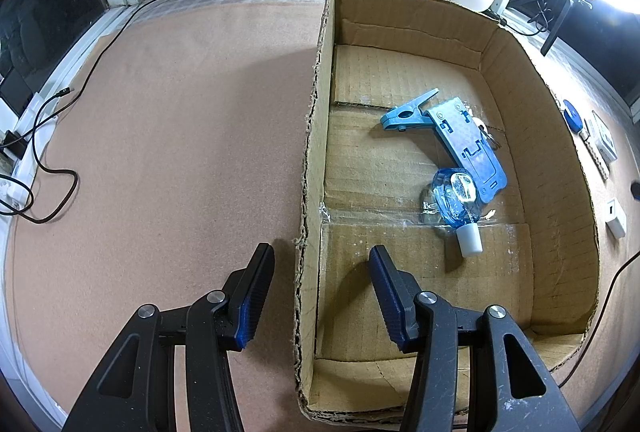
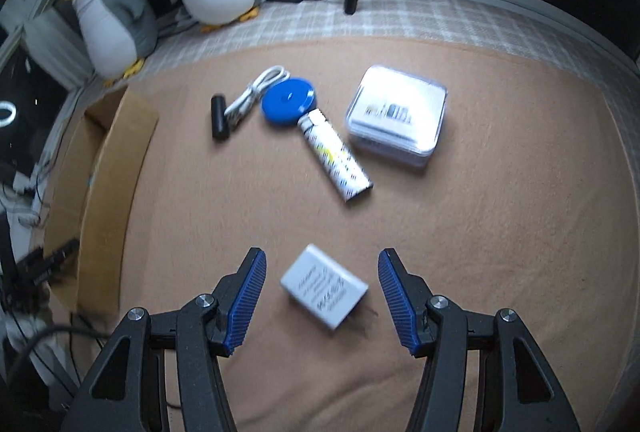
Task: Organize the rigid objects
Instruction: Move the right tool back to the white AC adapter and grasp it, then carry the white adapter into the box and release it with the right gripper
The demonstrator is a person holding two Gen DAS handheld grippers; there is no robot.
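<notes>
The small white rectangular plastic adapter block (image 2: 323, 287) lies on the tan mat between the spread, empty right gripper (image 2: 322, 296) jaws; likely light, stiff, smooth: pinch its long flat sides

Worktop (image 1: 160, 120) left of the cardboard box (image 1: 540, 136) lies open. Box's near floor is free; blue clip (image 1: 404, 114), stand (image 1: 468, 148) and bottle (image 1: 452, 202) crowd its far half.
</notes>
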